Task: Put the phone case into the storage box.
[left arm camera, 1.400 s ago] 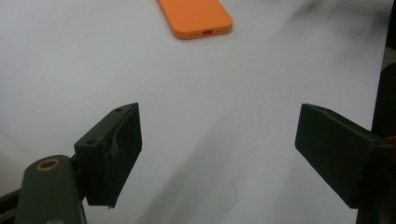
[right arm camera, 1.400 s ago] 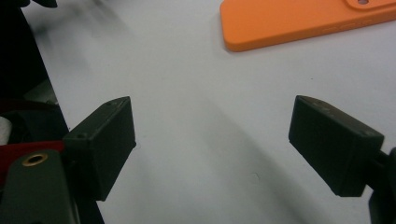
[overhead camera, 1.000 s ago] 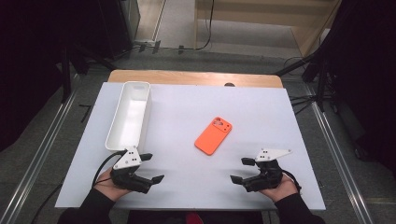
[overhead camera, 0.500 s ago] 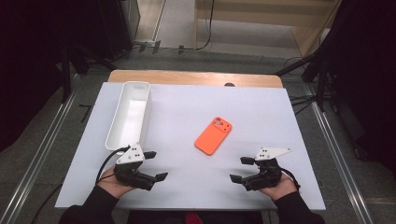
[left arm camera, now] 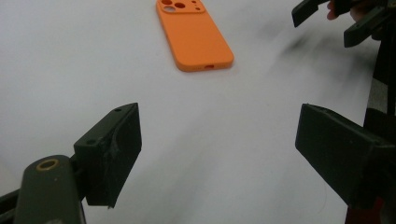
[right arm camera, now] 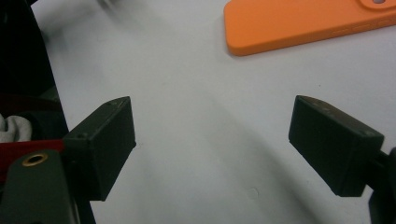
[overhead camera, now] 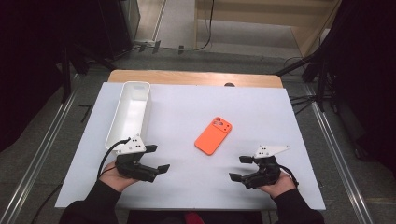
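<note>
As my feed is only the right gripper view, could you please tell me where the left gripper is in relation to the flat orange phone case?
Observer: The left gripper is near the front edge of the white table top. It is to the left of the flat orange phone case and apart from it, with its jaws open and empty.
Operator: Thank you. Is there a container on the table?
Observer: Yes, a long white rectangular plastic tray lies along the left side, beyond the left gripper. Nothing shows inside it.
Operator: Does the case touch that tray?
Observer: No, there is bare table top between them.
</note>
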A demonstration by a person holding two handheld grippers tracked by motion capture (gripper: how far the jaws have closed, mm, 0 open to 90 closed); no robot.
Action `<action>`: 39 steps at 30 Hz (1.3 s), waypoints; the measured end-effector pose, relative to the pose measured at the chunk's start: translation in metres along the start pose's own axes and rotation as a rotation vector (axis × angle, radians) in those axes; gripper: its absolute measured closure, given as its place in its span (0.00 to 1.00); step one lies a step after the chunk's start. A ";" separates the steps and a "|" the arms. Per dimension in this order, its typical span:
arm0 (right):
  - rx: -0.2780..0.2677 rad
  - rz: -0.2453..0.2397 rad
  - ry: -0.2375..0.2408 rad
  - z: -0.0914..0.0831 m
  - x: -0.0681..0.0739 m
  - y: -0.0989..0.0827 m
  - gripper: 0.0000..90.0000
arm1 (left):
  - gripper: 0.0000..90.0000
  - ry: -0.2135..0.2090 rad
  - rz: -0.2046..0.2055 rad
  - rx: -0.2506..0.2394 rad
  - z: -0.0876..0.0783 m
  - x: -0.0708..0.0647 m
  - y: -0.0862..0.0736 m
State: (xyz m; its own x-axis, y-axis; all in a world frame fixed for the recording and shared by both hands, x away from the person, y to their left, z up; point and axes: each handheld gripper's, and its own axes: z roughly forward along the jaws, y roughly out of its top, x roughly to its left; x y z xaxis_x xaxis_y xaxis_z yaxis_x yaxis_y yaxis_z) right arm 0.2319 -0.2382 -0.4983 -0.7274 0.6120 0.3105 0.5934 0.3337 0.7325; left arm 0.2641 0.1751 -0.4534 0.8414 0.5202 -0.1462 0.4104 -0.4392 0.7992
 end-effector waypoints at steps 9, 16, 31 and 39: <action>-0.012 -0.016 0.011 -0.001 0.000 -0.001 0.15 | 0.16 -0.004 -0.015 -0.013 0.004 0.006 0.019; -0.006 -0.014 0.011 0.000 0.001 -0.001 0.15 | 0.16 0.002 -0.012 0.003 0.010 0.003 0.028; -0.009 0.002 -0.012 0.003 -0.002 -0.001 0.15 | 0.16 0.031 -0.050 -0.004 0.022 0.008 0.039; 0.005 -0.003 -0.025 0.005 0.000 0.000 0.15 | 0.16 0.040 -0.060 0.000 0.039 0.010 0.051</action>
State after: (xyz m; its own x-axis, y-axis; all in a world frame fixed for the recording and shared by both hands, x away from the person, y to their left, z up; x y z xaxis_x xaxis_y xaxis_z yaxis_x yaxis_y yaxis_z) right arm 0.2339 -0.2349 -0.5011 -0.7204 0.6286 0.2930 0.5930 0.3392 0.7303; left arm 0.3073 0.1299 -0.4367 0.8003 0.5749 -0.1704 0.4598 -0.4062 0.7896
